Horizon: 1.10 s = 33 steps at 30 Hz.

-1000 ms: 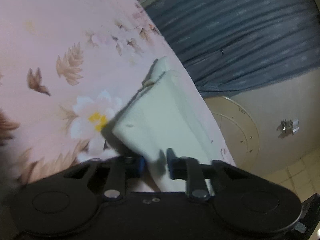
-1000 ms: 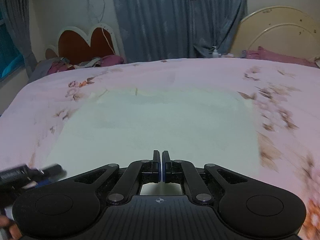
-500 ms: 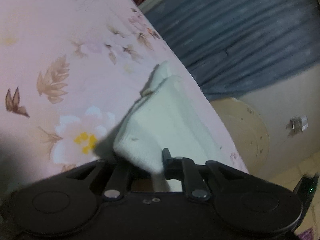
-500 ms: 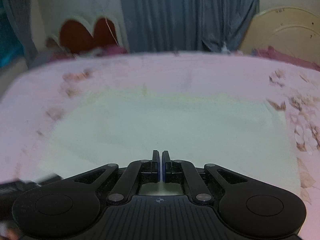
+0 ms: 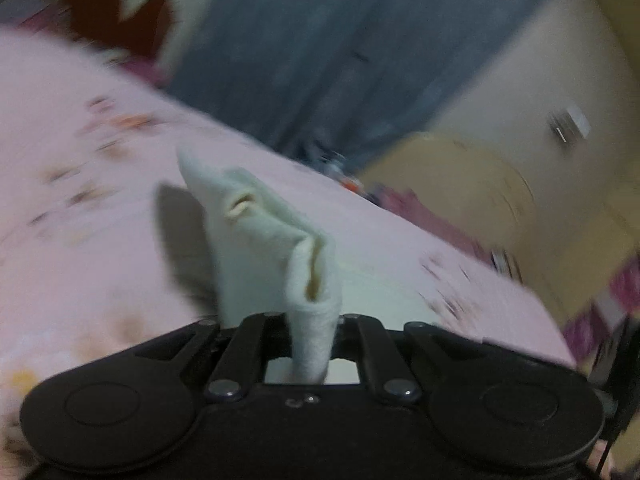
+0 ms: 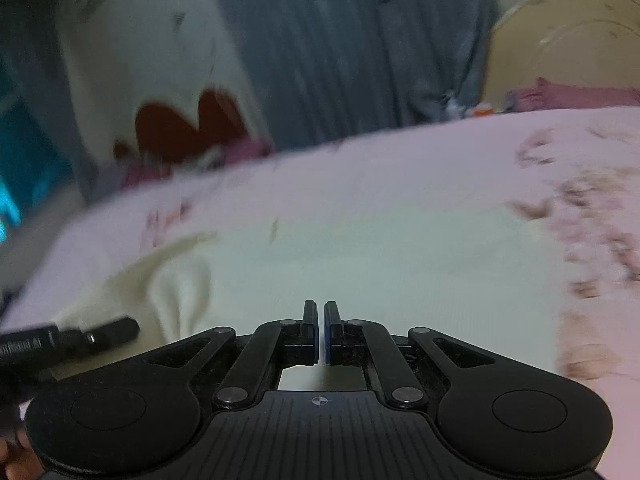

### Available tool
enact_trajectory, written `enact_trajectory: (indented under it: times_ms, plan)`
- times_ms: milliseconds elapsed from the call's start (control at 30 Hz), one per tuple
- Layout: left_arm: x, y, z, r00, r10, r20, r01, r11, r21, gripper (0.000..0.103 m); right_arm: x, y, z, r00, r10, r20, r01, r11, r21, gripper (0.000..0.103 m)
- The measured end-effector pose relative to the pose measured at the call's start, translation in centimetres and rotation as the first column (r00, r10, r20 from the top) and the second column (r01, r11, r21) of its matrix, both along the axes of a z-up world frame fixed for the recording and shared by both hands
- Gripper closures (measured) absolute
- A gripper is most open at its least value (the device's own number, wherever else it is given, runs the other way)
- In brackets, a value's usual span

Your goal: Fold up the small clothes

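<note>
Left wrist view shows the left gripper (image 5: 312,324) clamped on a bunched fold of the pale cloth (image 5: 260,232), which passes between the jaws and rises ahead of them as a creased, lifted flap above the bed (image 5: 80,200). That flap throws a dark shadow onto the pink flowered bedspread to its left, and the rest of the cloth trails down to the right onto the bed. Beyond the bed's far edge hang blue-grey curtains (image 5: 304,52), with a red heart-shaped headboard (image 5: 104,12) at the upper left and a cream round-topped board (image 5: 452,188) at the right; the whole picture is smeared by motion. Right wrist view shows the right gripper (image 6: 321,332) with its jaws drawn together, only a thin slit between the blue pads, and the near edge of the cloth (image 6: 360,272) appears to run under and between them, though the exact grip is hard to make out. The cloth lies spread flat across the middle of the bed (image 6: 400,168), with its left corner raised in a loose curl just beside the dark tip of the left gripper (image 6: 96,332) at the left edge.
</note>
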State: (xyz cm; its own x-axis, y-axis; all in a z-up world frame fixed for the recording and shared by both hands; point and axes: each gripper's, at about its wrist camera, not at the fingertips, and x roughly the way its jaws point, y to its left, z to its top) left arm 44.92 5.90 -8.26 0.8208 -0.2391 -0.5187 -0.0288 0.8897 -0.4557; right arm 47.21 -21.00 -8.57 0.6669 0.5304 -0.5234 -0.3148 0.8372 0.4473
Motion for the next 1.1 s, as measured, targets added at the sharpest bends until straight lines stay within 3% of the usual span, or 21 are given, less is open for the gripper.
enact_trajectory:
  times_ms: [133,233,333,367,400,433,467,533,567,667,733,900,1100]
  plan:
    - [0.8,-7.2,1.6,0.988,-0.157,-0.011,0.157,0.985,0.068,0.096,0.2,-7.4,0.8,0.996,-0.09,0.0,0.089,0.994,0.07,0.101]
    - [1.2,-12.0,1.0,0.966,-0.251,-0.058,0.256,0.962,0.093,0.095,0.4,-12.0,0.8,0.993,-0.118,-0.032,0.121,0.985,0.122,0.101]
    - [1.9,-16.4,-1.3,0.915,-0.359,-0.187,0.383,0.917,0.112,0.071,0.7,-15.2,0.4,0.991,-0.107,-0.075,0.118,0.979,0.166,0.1]
    - [1.6,-16.9,-1.6,0.909,-0.364,-0.205,0.391,0.913,0.112,0.068,0.7,-16.0,0.2,0.988,-0.118,-0.096,0.133,0.977,0.167,0.08]
    - [1.1,-16.8,-1.4,0.909,-0.367,-0.197,0.392,0.915,0.101,0.068,0.5,-16.4,0.2,0.985,-0.138,-0.099,0.153,0.975,0.162,0.033]
    - [0.9,-16.2,-1.0,0.914,-0.363,-0.182,0.383,0.92,0.085,0.068,0.1,-16.8,0.3,0.987,-0.145,-0.075,0.156,0.972,0.175,0.021]
    - [0.6,-15.2,-0.5,0.924,-0.346,-0.163,0.361,0.93,0.071,0.069,0.0,-16.8,0.6,0.99,-0.126,-0.065,0.137,0.972,0.193,0.022]
    - [0.8,-12.5,0.6,0.948,-0.295,-0.118,0.303,0.951,0.061,0.07,0.2,-16.8,0.3,0.992,-0.082,-0.095,0.1,0.972,0.212,0.048]
    - [1.3,-11.1,0.9,0.957,-0.27,-0.104,0.278,0.957,0.078,0.07,0.5,-16.5,0.1,0.992,-0.059,-0.115,0.083,0.973,0.218,0.067]
    - [3.7,-7.7,0.8,0.974,-0.2,-0.101,0.214,0.966,0.148,0.074,0.9,-14.6,-0.7,0.989,0.0,-0.149,0.033,0.975,0.219,0.069]
    - [5.4,-6.0,-0.1,0.976,-0.178,-0.129,0.195,0.972,0.132,0.078,1.1,-13.3,-1.1,0.986,0.028,-0.165,0.008,0.977,0.212,0.069]
    - [7.9,-5.1,-2.8,0.952,-0.24,-0.189,0.263,0.959,0.11,0.079,2.4,-10.0,-1.9,0.981,0.026,-0.19,-0.003,0.993,0.121,0.068]
    - [7.6,-5.5,-3.6,0.939,-0.274,-0.208,0.316,0.926,0.205,0.077,3.0,-7.9,-2.8,0.977,-0.014,-0.214,0.016,1.0,0.006,0.067]
